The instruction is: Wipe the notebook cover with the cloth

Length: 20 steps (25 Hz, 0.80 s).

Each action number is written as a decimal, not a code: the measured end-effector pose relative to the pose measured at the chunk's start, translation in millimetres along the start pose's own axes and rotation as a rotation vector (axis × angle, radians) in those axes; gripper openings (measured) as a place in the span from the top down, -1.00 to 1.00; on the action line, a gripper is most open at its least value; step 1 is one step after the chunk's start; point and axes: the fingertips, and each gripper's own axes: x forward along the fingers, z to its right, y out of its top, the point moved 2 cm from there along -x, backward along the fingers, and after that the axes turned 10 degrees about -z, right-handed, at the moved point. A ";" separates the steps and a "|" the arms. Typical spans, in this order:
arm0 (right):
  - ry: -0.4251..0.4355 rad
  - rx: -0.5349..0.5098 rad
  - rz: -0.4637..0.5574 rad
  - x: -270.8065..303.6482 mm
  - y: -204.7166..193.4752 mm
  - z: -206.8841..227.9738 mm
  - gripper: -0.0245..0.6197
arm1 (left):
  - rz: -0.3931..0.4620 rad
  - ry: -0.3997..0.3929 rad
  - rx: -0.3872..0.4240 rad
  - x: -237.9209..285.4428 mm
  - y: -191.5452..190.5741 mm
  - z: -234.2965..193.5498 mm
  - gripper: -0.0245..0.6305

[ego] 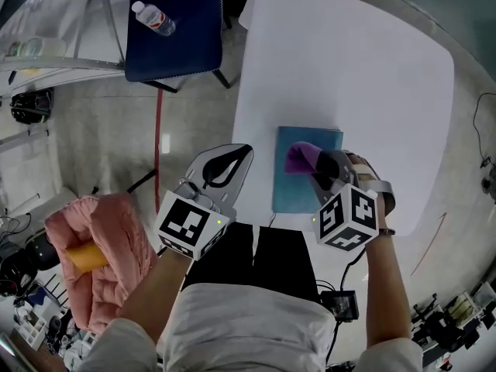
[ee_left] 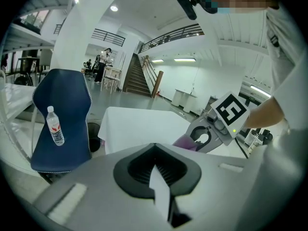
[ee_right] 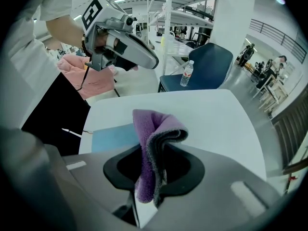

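At far left I see a pink padded jacket (ego: 108, 258) heaped on the floor, and further up a blue chair (ego: 182, 33) with a water bottle (ego: 153, 18) lying on its seat. My left gripper (ego: 245, 153) sits at the near left edge of the white table (ego: 364, 68), its jaws pressed together with nothing between them. Just to its right the blue notebook (ego: 294, 192) lies flat on the table near my edge. The purple cloth (ego: 301, 156) hangs folded over the notebook's far end, pinched tight in my right gripper (ego: 313, 169); I cannot tell whether cloth touches cover.
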 end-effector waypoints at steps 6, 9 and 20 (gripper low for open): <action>-0.013 -0.026 -0.002 10.2 19.8 19.7 0.58 | -0.009 0.003 -0.006 0.8 -0.6 -14.3 0.93; -0.024 -0.039 -0.007 15.2 27.2 29.8 0.58 | -0.010 0.000 -0.012 1.4 0.2 -18.4 0.93; -0.019 -0.095 -0.045 35.3 36.6 37.8 0.58 | -0.022 0.005 -0.028 2.9 -1.5 -36.7 0.93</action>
